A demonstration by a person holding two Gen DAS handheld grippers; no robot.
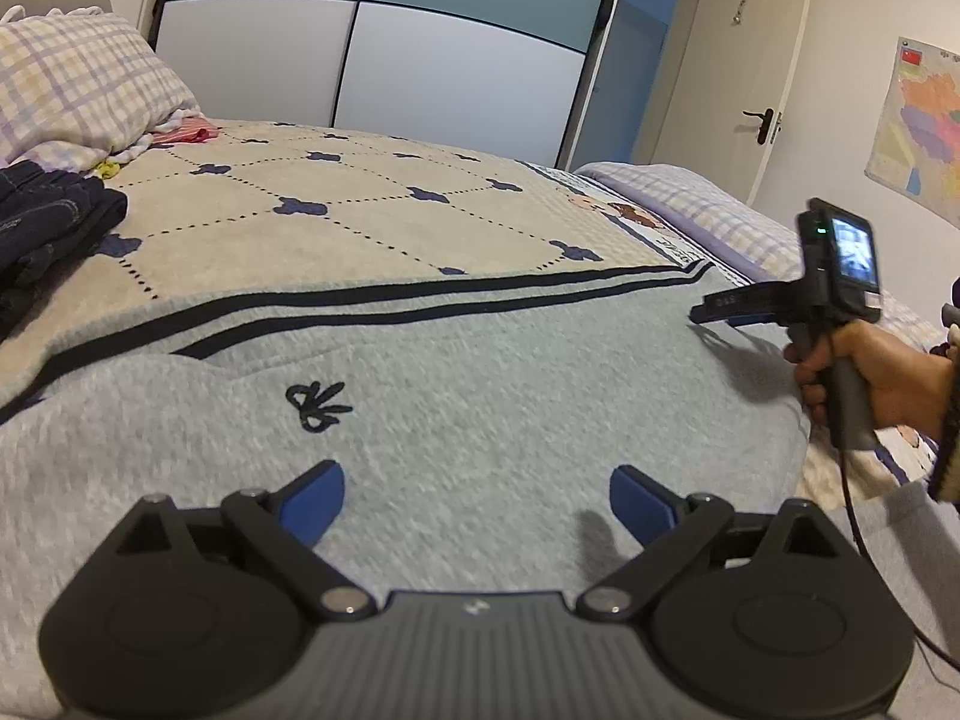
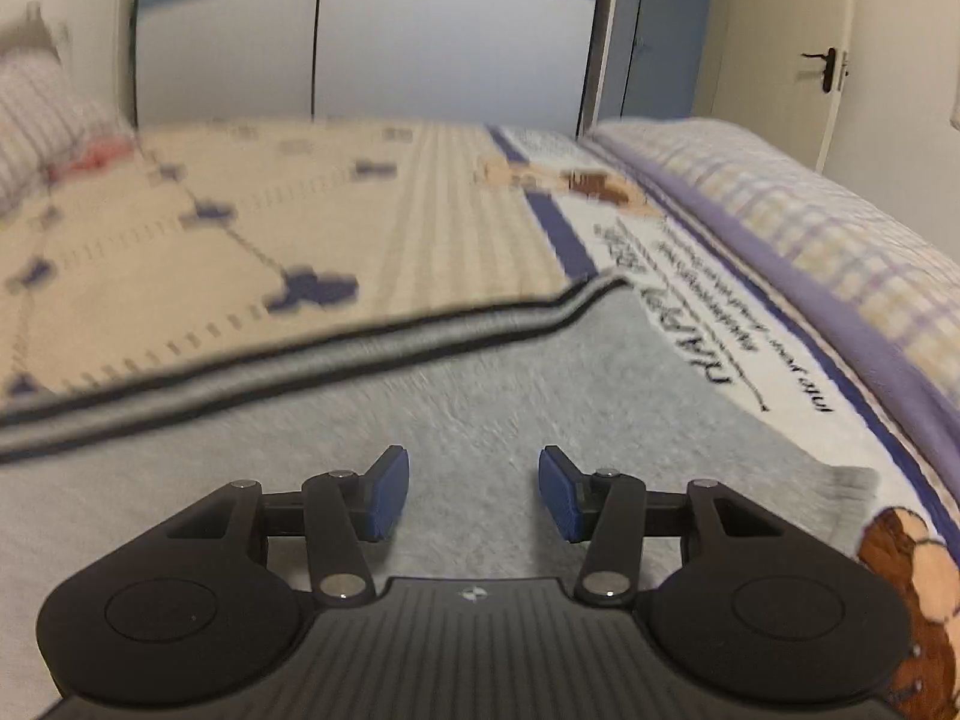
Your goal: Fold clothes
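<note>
Grey sweater spread flat on bed, striped hem along far edge, left gripper jaws wide apart, right gripper partly apart, both empty above it.

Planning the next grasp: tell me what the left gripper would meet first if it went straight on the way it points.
Probably the grey sweater lying flat on the bed. The left gripper, open and empty, tilts down over it, so it likely meets the fabric near the small black embroidered bow; depth is unclear.

Printed lines on the blanket's white border stay unreadable (blurred).
</note>
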